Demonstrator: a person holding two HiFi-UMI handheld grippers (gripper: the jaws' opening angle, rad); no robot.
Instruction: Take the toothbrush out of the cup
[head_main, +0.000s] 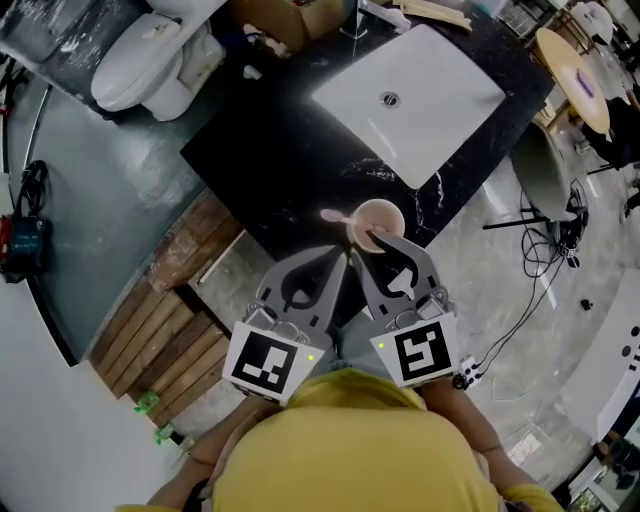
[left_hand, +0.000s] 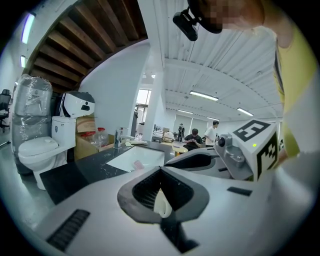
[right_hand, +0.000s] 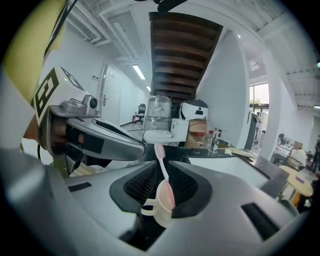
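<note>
Black stone counter inspected from steeply above.

Right gripper: drawn in tight on the cup, with cream body and loop handle seated between the ribbed pads. Nothing else noted in the grip.

Left gripper: likewise all but closed, tips just beside the cup's near-left edge. Thin cream sliver caught in the gap, judged to be part of the cup; exact part not determinable.

Toothbrush: pink, standing inside the cup and leaning, bristle head clear above the rim and tipped toward the left gripper. No contact noted between either gripper and the toothbrush.

Cup placed near the counter's front edge; resting or lifted, not determinable. White basin further back, well apart from the cup. Toilet on the floor beyond the far-left corner. Timber boards on the floor at the near left.

Status, as judged:
- **Done:** cup secured.
- **Not done:** toothbrush not yet out, withdrawal not begun, so practically the whole task remains.

Outstanding, as judged:
- Freeing one gripper from the cup.
- Closing it on the exposed neck below the bristle head.
- Drawing the toothbrush out along its lean, with the cup held steady by the other gripper.

Risk, as judged: a tipped or dragged cup if pulled across the rim rather than along the lean.
</note>
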